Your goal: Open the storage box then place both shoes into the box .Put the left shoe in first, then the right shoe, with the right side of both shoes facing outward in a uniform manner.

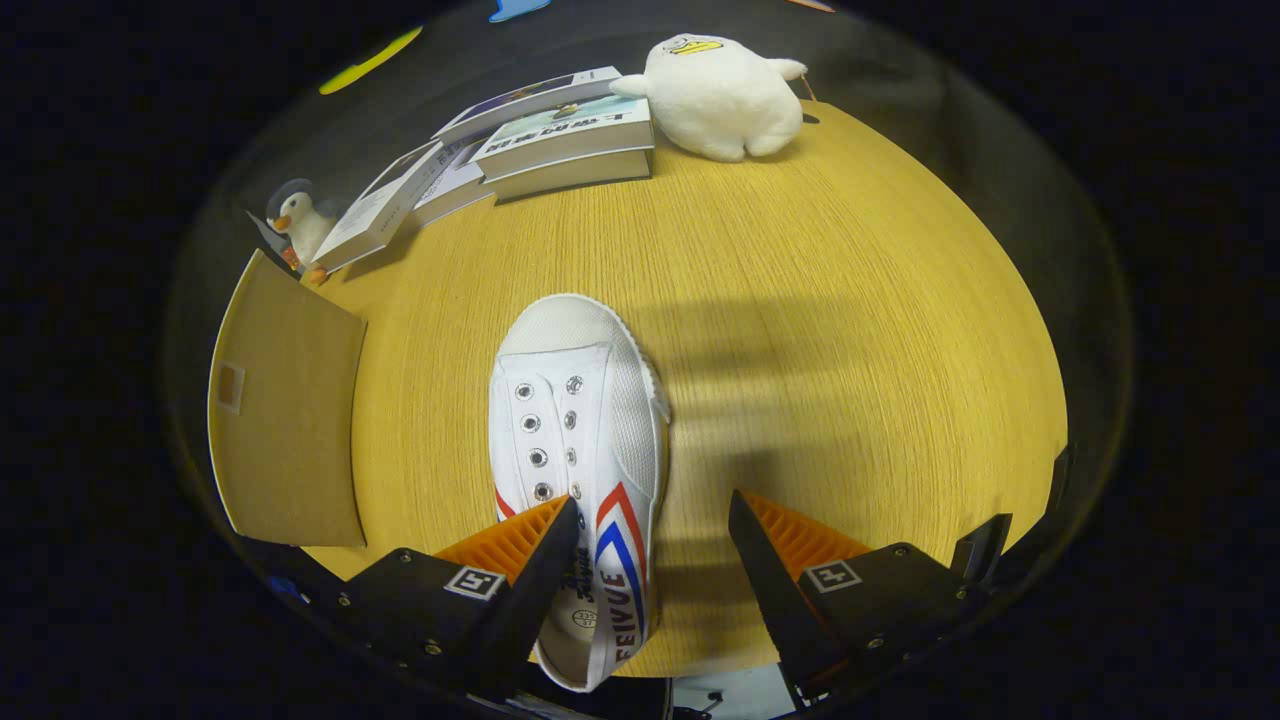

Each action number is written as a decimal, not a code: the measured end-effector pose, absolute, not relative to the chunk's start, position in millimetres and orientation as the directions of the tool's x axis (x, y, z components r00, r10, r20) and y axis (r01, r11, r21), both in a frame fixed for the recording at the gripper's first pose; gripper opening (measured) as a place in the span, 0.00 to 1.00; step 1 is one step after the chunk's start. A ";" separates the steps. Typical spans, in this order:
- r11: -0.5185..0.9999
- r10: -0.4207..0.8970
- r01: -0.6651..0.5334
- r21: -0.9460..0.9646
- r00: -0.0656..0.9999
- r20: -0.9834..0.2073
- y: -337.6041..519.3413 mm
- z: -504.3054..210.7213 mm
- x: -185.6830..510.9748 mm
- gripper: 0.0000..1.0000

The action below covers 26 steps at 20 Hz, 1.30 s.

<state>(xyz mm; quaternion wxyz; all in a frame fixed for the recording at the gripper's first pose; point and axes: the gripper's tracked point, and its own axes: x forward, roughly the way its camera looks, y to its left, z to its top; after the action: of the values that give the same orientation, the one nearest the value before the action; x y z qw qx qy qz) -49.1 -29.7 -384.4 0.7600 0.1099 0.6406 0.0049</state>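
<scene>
Wooden tabletop [820, 330] carries stacked books [545, 140] and a plush duck [725, 95] at the far side. From the gripper view, the gripper [650, 545] stands spread, the white shoe [580, 450] between its fingers, heel end nearest. I'd close squarely across the heel sidewalls before lifting toward the brown box flap [285, 410] alongside.

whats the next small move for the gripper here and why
Probably close the gripper on the white shoe's right side wall. The fingers are open; the left one sits inside the shoe's opening, the right one outside over the wooden table, so that wall lies between them.
</scene>
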 end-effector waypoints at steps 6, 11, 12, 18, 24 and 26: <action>0.973 0.163 0.134 0.188 0.181 -0.970 -16.1 -383.0 -49.2 0.48; 0.973 0.148 0.145 0.178 0.194 -0.970 -19.0 -379.3 -49.5 0.16; 0.970 0.156 0.153 0.188 0.196 -0.968 -19.6 -379.2 -49.6 0.16; 0.922 0.209 0.280 0.266 0.217 -0.953 -16.1 -373.0 -55.2 0.01; 0.880 0.277 0.317 0.353 0.260 -0.925 -3.1 -337.5 -50.7 0.00; 0.862 0.305 0.325 0.389 0.279 -0.910 5.2 -321.1 -46.0 0.00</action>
<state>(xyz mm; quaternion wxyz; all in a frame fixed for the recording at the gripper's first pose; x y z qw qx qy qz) -46.0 5.2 -321.1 0.7555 0.2626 0.6002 -0.0067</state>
